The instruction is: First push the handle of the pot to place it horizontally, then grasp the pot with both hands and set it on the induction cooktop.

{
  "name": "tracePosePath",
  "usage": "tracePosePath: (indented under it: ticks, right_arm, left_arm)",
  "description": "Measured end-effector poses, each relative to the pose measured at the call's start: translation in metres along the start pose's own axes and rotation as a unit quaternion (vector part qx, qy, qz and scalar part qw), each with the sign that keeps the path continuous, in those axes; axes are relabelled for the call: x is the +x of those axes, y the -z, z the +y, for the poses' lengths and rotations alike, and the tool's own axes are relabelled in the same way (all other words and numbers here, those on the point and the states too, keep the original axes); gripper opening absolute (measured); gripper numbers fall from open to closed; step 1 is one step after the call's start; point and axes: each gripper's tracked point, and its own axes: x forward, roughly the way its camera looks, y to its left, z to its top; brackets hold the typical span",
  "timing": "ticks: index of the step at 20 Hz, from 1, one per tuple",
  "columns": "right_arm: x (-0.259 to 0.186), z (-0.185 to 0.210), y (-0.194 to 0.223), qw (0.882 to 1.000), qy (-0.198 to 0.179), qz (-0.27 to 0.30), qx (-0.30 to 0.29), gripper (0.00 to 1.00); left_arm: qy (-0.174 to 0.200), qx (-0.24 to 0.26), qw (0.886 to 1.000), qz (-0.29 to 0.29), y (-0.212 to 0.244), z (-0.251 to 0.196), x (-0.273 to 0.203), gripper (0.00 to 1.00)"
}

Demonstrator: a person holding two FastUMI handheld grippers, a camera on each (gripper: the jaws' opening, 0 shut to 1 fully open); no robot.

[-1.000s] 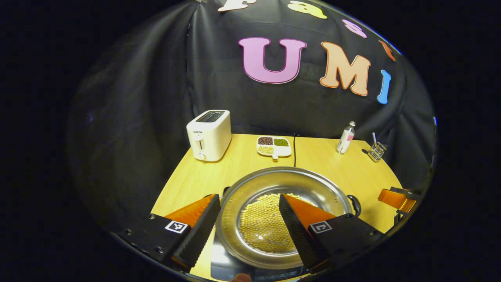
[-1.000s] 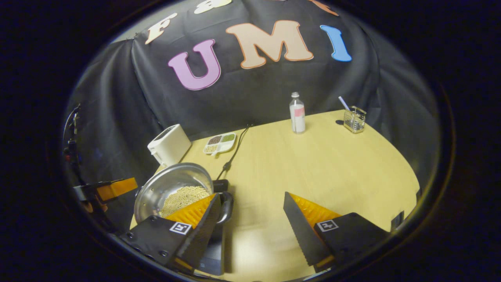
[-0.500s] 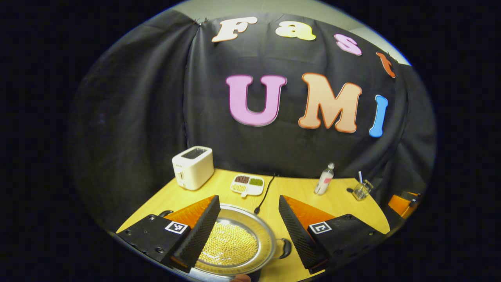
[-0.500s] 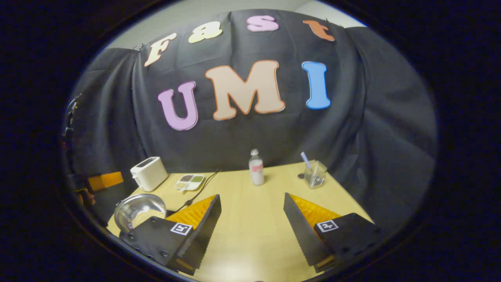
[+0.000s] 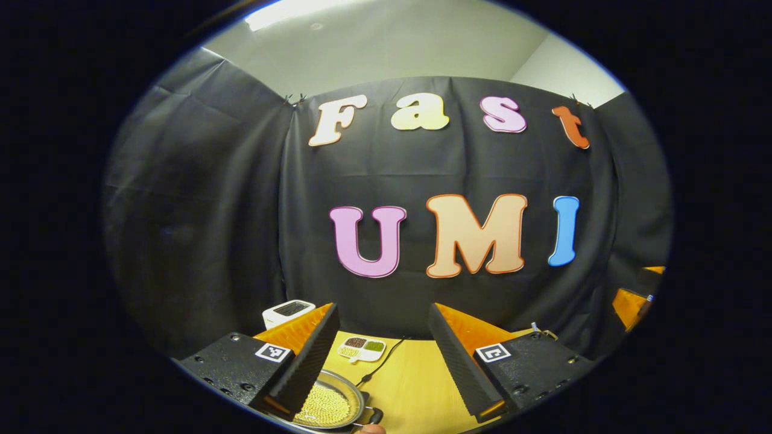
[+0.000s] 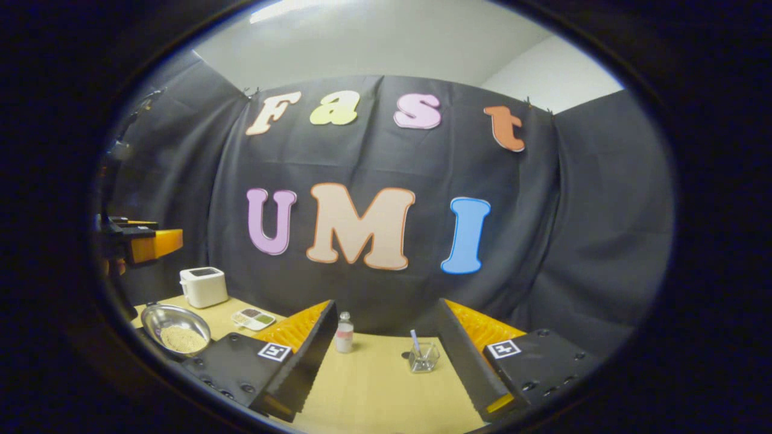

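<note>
**Both grippers wide open, nothing in them, pot sitting low on the table**

Left gripper (image 5: 383, 349) has its fingers spread wide with nothing between them, and it touches nothing. It's up above the table (image 5: 416, 386), pointed mostly at the cloth wall. Right gripper (image 6: 386, 349) is the same deal: fingers far apart, holding nothing, clear of the tabletop.

The pot (image 5: 329, 405) is right at the bottom of the left gripper view, part hidden behind the left finger and cut off at the edge. It's steel and shallow, with a layer of yellowish beans in it. One dark side handle (image 5: 375, 415) pokes out on its right. In the right gripper view it sits at the far left, near the table's corner. There's something dark under it, but I can't tell whether that's the cooktop.

Behind the pot there's a white toaster (image 6: 204, 287) and a little divided dish (image 5: 360, 349) with a black cord (image 5: 381, 363) running beside it. Between the right gripper's fingers you can see a small bottle (image 6: 344, 333) and a clear cup (image 6: 423, 358) with a stick in it, near each other. In the left gripper view the toaster is half covered by the finger. The other gripper shows at the far edge of each view, too cropped to make out its fingers.
</note>
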Motion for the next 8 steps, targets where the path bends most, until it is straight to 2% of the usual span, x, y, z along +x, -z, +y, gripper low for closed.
tracePosePath:
  ticks: [1,4,5,7,8]
  right_arm:
    - [0.001,-0.002,-0.002,1.000,-0.002,-0.005,0.004,1.00]
    - [0.004,-0.010,-0.006,1.000,-0.005,-0.011,0.013,0.98]
    - [0.003,-0.014,-0.006,1.000,-0.006,-0.012,0.014,0.98]
    - [0.002,-0.022,-0.010,1.000,-0.005,-0.019,0.013,0.98]
    - [0.001,-0.024,-0.012,1.000,-0.005,-0.022,0.012,0.98]
  left_arm:
    - [0.001,0.004,1.000,-0.004,-0.004,-0.004,0.000,0.96]
    - [-0.002,0.014,1.000,-0.007,-0.007,-0.014,-0.003,0.92]
    - [-0.004,0.016,1.000,-0.006,-0.008,-0.014,-0.004,0.96]
    - [-0.011,0.019,1.000,-0.010,-0.013,-0.013,-0.005,0.95]
    - [-0.015,0.022,1.000,-0.010,-0.013,-0.014,-0.006,0.92]
